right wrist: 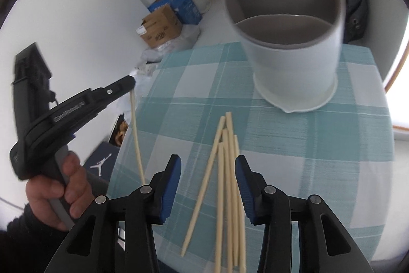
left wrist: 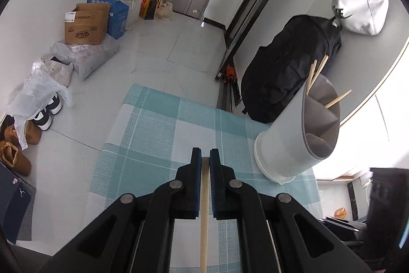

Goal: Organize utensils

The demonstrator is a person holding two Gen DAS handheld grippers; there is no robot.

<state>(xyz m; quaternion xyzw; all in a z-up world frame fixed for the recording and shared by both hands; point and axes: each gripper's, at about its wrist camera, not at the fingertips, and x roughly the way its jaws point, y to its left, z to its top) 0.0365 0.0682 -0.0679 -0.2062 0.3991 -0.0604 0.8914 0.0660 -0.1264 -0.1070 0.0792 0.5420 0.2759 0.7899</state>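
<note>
The left gripper (left wrist: 205, 157) is clamped on one chopstick (left wrist: 204, 216), well left of the divided holder (right wrist: 288, 24) — the stick is best tipped upright before being dropped into the far compartment. The right gripper (right wrist: 208, 170) is spread above the loose chopsticks (right wrist: 227, 183) near the holder's base — nothing is seen blocking it

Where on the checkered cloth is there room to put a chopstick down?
Bare cloth lies right of the loose chopsticks, below the holder. More lies left of the holder's base. It's crowded between the open right gripper fingers, where the pile sits.
</note>
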